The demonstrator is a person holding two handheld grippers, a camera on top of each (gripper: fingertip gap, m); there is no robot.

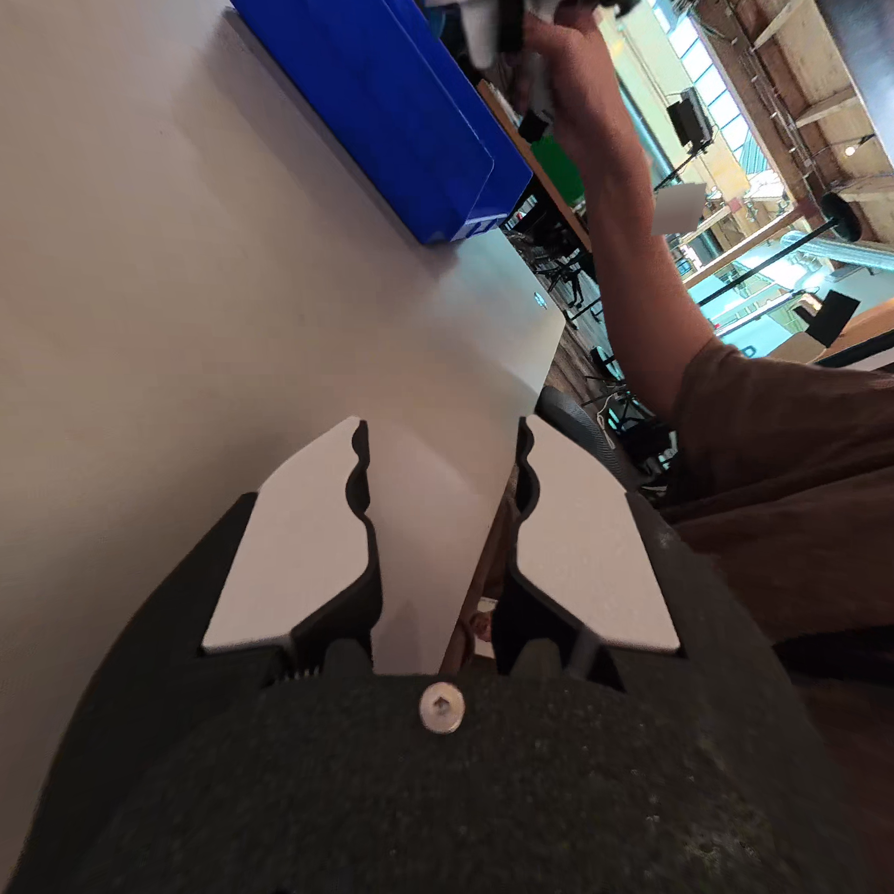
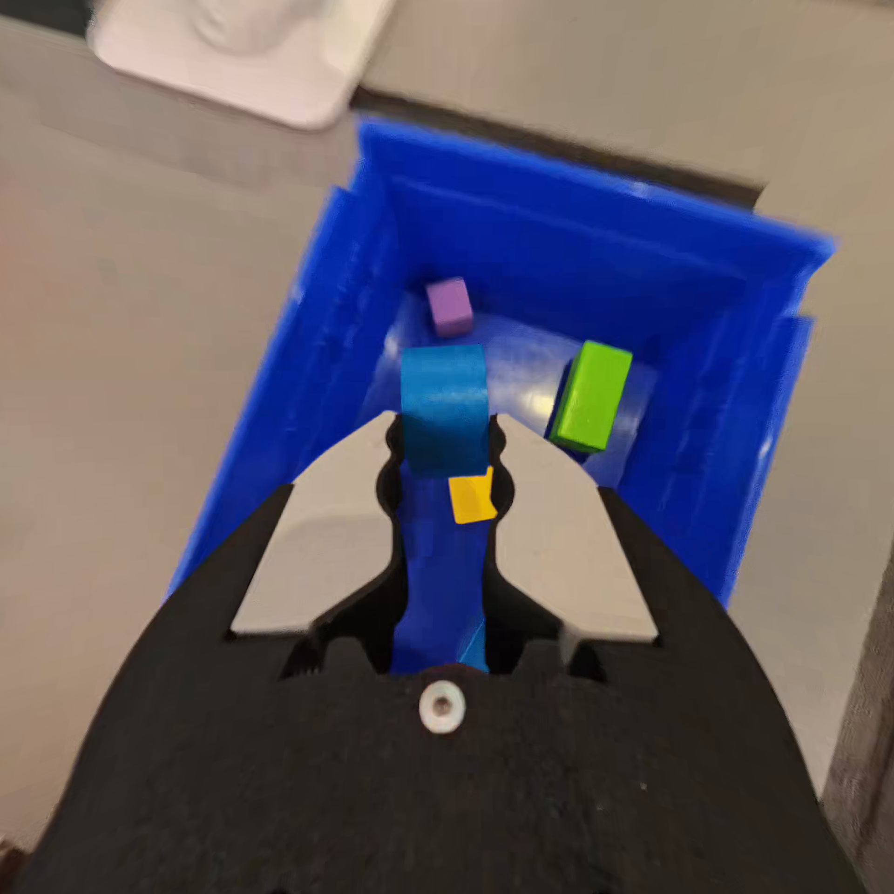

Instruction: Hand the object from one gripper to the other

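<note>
In the right wrist view my right gripper is shut on a blue rounded block and holds it over the open blue bin. In the bin lie a purple block, a green block and a yellow block, partly hidden behind my finger. In the left wrist view my left gripper is open and empty, tilted low over the white table. The blue bin stands farther off. The person's arm reaches up over the bin; the other gripper there is blurred and cut off at the top edge.
A white tray-like object lies on the table beyond the bin. The table's edge runs close to the bin's right side. In the left wrist view the table's edge drops off to a room with chairs and stands.
</note>
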